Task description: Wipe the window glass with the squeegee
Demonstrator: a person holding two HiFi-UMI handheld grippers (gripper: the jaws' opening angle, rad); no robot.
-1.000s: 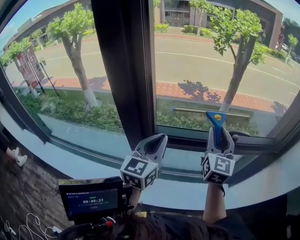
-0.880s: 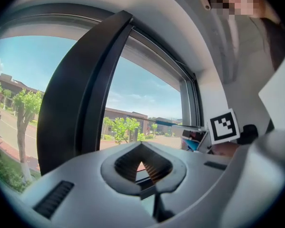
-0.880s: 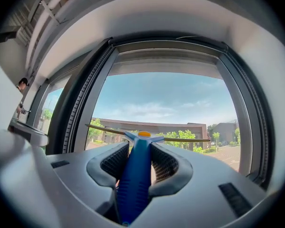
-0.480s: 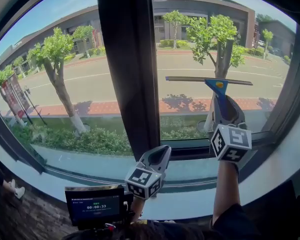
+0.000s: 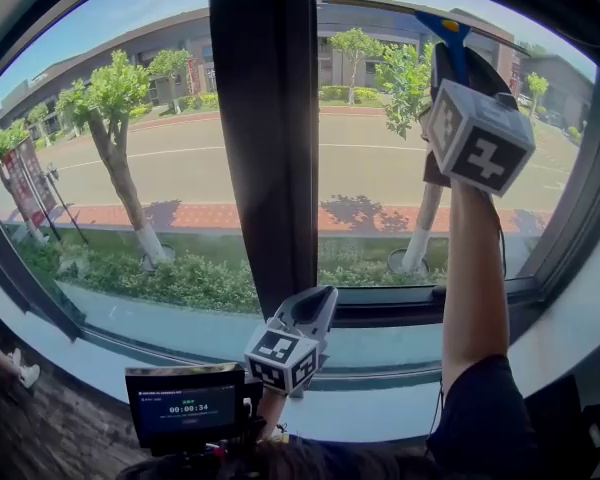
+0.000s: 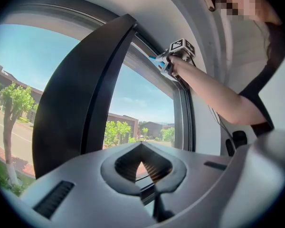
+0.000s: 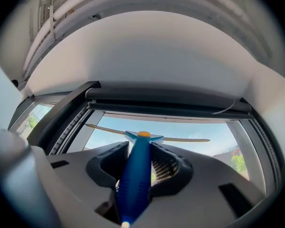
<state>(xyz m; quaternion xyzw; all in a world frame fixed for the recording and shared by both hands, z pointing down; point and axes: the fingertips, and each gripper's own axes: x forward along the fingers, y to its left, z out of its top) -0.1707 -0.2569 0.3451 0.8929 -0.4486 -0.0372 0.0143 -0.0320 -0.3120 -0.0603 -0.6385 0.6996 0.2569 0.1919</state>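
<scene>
We judged the chief risk to be at the top of the stroke: the right gripper [image 7: 140, 161] had its jaws clamped on the slim blue plastic handle of the squeegee [image 7: 136, 177], whose long thin blade lay against the right-hand window glass pane [image 5: 380, 168], just under the dark upper frame [image 7: 166, 103]. With the arm stretched high, pressure along the blade could easily become uneven, so that one end lifted off the glass and left a streak. The narrow handle might also twist between the jaws if the blade dragged, since only the handle was held. The blade's left end sat near the broad dark centre post of the window [image 5: 260, 138], and a sideways drift could knock it there and skew the squeegee. The left gripper [image 6: 141, 161] hung low by the foot of that post, its jaws closed together with nothing between them, so it could not steady anything. Compared with a second before, the squeegee had travelled from the bottom of the pane near the sill, through mid-pane, up to the very top, and the right arm had straightened, while the left gripper had hardly shifted.
</scene>
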